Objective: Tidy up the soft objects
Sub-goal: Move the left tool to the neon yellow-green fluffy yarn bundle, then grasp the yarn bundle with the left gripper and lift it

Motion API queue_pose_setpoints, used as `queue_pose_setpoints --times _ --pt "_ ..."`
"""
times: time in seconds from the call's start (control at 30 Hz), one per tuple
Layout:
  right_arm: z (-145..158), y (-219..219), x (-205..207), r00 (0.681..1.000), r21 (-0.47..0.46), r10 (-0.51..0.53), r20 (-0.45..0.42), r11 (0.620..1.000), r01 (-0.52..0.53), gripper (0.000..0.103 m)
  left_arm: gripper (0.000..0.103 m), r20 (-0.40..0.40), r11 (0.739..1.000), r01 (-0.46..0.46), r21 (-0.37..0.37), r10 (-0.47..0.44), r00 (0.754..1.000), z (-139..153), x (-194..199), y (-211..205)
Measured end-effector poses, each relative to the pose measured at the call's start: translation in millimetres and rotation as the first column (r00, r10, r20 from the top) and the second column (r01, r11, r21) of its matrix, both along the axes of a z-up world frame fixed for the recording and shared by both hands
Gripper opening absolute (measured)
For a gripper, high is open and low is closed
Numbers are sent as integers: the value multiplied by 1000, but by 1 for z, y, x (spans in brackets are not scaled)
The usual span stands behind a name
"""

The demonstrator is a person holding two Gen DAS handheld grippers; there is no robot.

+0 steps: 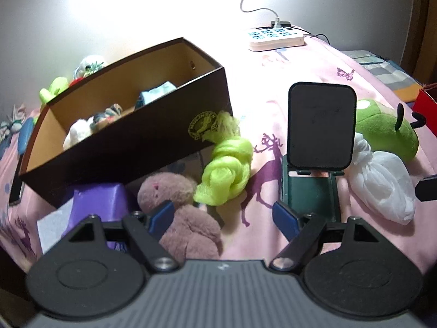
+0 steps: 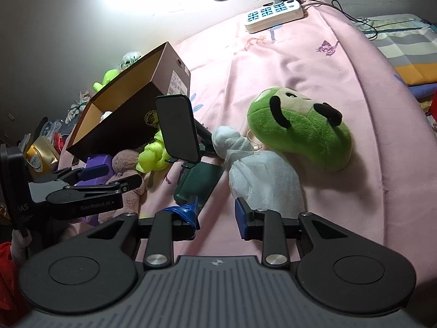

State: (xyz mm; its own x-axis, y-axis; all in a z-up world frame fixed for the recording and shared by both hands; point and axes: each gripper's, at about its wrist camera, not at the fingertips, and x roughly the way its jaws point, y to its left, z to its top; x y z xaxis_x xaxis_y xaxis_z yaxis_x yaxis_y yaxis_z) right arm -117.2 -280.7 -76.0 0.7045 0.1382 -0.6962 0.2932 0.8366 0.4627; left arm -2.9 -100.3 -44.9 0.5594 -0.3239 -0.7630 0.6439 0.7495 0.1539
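Several soft things strewn over a pink bedsheet (image 2: pixel 314 63) printed with purple deer and butterflies. Dark cardboard box (image 1: pixel 131 136) tipped at a slant, propped on a purple block (image 1: pixel 95 196), already holding a few soft items. Just in front of its lower edge: brownish-pink plush (image 1: pixel 180 210) and knotted lime-green mesh cloth (image 1: pixel 226 166), touching each other. Farther right, black phone stand (image 1: pixel 319 125) on a dark green base, then knotted white cloth bundle (image 2: pixel 256 169) lying against green plush toy (image 2: pixel 300 131) with black ears.

Left tool (image 1: pixel 222 218) spread wide, empty, its left finger over the brownish-pink plush. Right tool (image 2: pixel 215 218) also spread, empty, low over the sheet just short of the white bundle.

Only from the right wrist: left tool seen side-on, plus a cluttered dim corner beyond it. Only from the left wrist: box interior with its contents.

White power strip (image 2: pixel 273 13) with plugged cables near the sheet's far edge; plain brightly lit wall behind.
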Motion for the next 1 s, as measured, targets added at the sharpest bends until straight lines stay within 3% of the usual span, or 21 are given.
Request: queue_pose_setpoints --times 0.37,0.73,0.87,1.0 --pt "4 -5 -8 994 -19 -110 -19 994 110 13 81 51 973 227 50 -230 972 -9 22 -27" --pt "3 0 -7 979 -12 -199 -33 980 199 13 81 -6 943 326 73 -326 945 -29 51 -33" --pt "3 5 -2 977 -15 -209 -34 978 209 14 67 -67 944 325 60 -321 945 -38 66 -36" --pt "3 8 2 975 -17 -221 -35 975 221 14 64 -97 950 311 39 -306 947 -43 75 -34"
